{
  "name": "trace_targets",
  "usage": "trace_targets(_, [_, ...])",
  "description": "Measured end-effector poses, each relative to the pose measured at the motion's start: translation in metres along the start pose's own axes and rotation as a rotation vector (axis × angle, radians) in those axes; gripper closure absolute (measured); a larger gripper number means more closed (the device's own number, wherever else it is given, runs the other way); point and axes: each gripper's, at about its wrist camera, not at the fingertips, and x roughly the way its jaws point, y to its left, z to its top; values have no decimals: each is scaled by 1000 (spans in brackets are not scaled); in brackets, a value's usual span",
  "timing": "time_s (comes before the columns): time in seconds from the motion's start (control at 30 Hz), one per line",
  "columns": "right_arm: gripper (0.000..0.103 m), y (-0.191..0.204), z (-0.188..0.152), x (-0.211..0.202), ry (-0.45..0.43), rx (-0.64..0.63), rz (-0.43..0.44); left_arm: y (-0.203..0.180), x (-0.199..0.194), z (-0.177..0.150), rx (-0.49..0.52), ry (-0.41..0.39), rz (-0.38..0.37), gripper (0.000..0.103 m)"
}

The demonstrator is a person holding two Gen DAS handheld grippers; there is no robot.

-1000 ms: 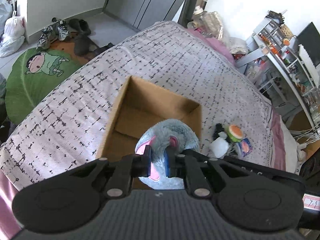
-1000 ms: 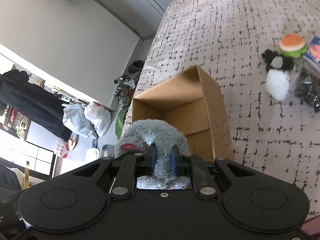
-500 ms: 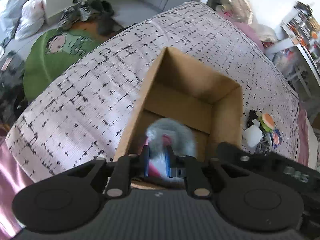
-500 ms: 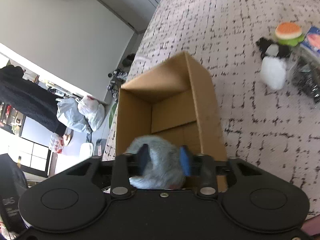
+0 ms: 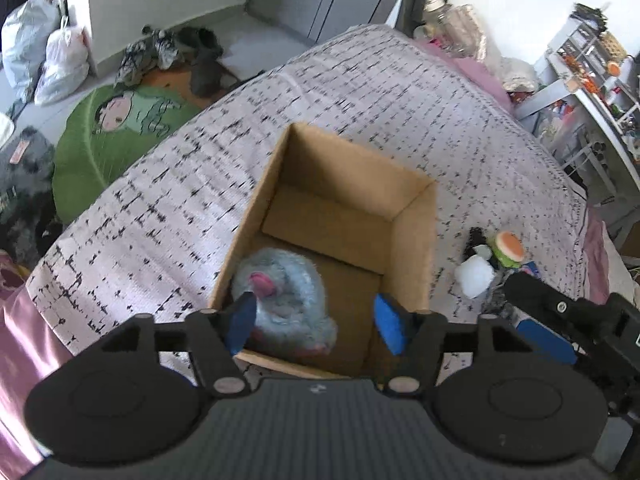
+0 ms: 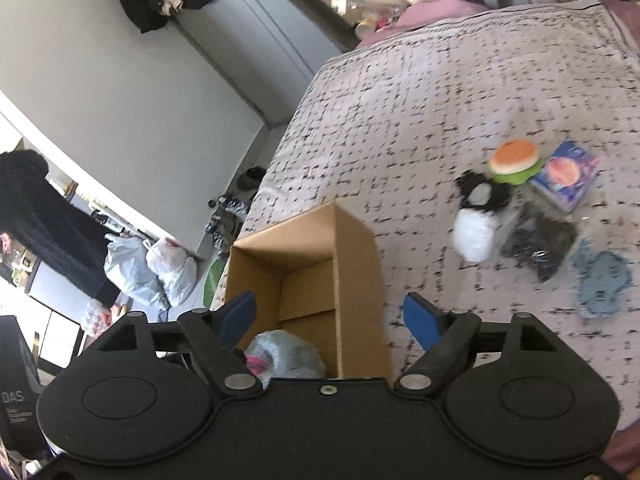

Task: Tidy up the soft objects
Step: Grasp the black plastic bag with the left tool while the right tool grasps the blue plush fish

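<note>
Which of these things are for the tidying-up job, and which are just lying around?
For the job:
fluffy grey-blue plush toy, already lying in the box
open brown cardboard box
burger-shaped plush
black-and-white plush
light blue knitted cloth

Just lying around:
green cartoon floor cushion
white plastic bags
shoes on the floor

The grey plush (image 6: pixel 286 354) is mostly hidden in the right wrist view, tucked behind the tongs' black body, so only its top and a bit of pink show. In the left wrist view its lower edge is cut off by the near wall of the cardboard box (image 5: pixel 414 248). The right tongs (image 5: pixel 560 320) poke in at the right edge, only partly visible. The shelf clutter (image 5: pixel 596 76) is too small to make out. The dark bundle (image 6: pixel 540 240) on the bed is smeared by blur, can't tell what it is.
</note>
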Motion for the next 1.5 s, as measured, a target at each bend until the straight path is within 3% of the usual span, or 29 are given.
trace_targets(0.07, [11, -4, 2, -10, -22, -9, -11, -8, -5, -1, 4, -16, -8, 30])
trace_targets(0.3, [4, -30, 7, -44, -97, 1, -57, -42, -19, -8, 54, -60, -42, 22])
trace_targets(0.5, [4, -53, 4, -59, -122, 19, -104, -69, -23, -18, 76, -97, -52, 22])
trace_targets(0.67, [3, -73, 4, -71, -150, 54, -168, -91, -24, -25, 96, -89, -32, 22])
trace_targets(0.9, [3, -104, 0, -78, -169, 112, -240, -123, -23, -34, 113, -92, -64, 21])
trace_targets(1.5, [4, -152, -2, -70, -215, 229, -272, -174, 4, -42, 149, -90, -62, 22])
